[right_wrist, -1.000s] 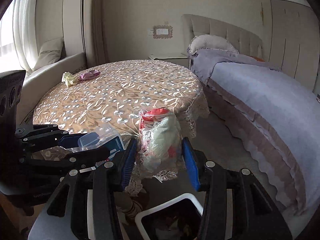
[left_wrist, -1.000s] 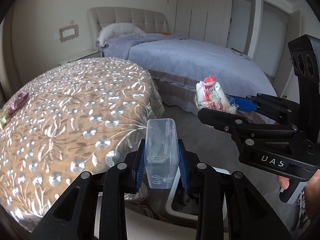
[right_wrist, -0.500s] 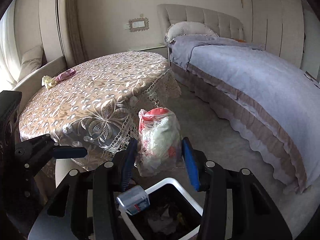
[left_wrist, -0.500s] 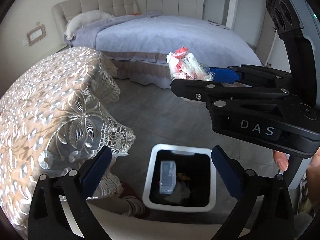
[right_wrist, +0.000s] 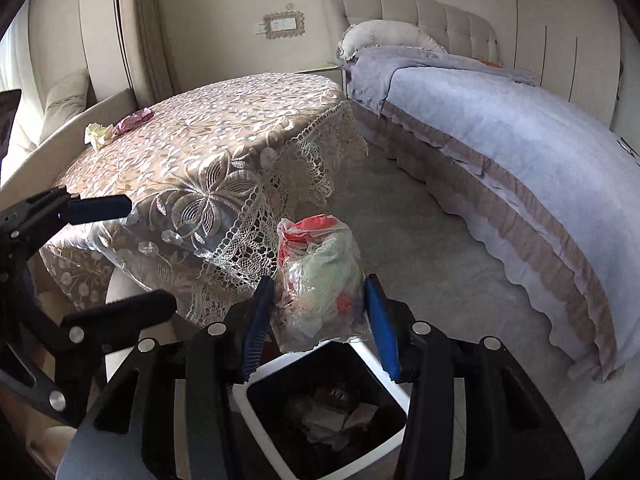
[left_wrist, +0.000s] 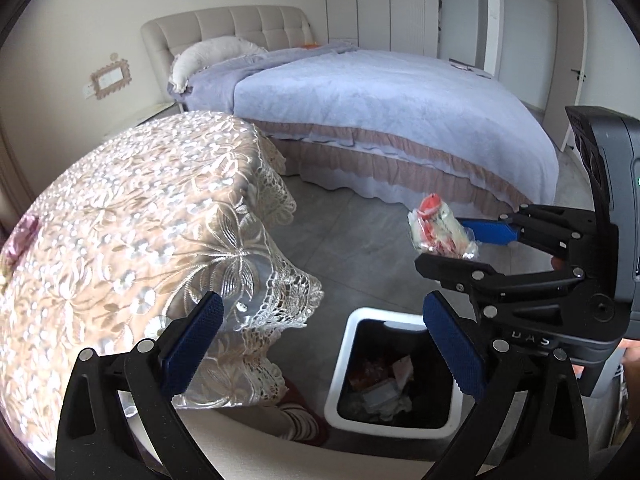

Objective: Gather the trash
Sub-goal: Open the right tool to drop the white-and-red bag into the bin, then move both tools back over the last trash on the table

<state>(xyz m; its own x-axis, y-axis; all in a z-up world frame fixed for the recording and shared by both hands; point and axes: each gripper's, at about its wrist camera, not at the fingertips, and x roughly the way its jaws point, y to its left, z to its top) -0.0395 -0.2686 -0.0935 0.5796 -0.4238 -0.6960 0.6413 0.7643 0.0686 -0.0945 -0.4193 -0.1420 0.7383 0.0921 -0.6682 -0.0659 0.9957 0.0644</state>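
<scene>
In the left wrist view my left gripper (left_wrist: 322, 320) stands wide open with nothing between its blue pads (left_wrist: 192, 344). It hangs above a white-rimmed bin (left_wrist: 334, 380) on the floor that holds loose trash. My right gripper (left_wrist: 442, 245) comes in from the right, shut on a clear plastic bag of red and pale trash (left_wrist: 438, 232). In the right wrist view the bag (right_wrist: 316, 264) is pinched between the pads of the right gripper (right_wrist: 320, 292), just above the bin's rim (right_wrist: 386, 370). The open left gripper (right_wrist: 152, 256) is at the left.
A round table under a lace cloth (right_wrist: 208, 152) stands close to the bin's left. A crumpled yellow paper (right_wrist: 98, 134) and a pink wrapper (right_wrist: 134, 120) lie at its far edge. A lilac bed (right_wrist: 500, 128) fills the right, with grey floor (right_wrist: 400, 216) between.
My left gripper opened and the clear plastic box it held dropped into the bin. Both grippers tipped down over the bin. The right gripper still grips the bag.
</scene>
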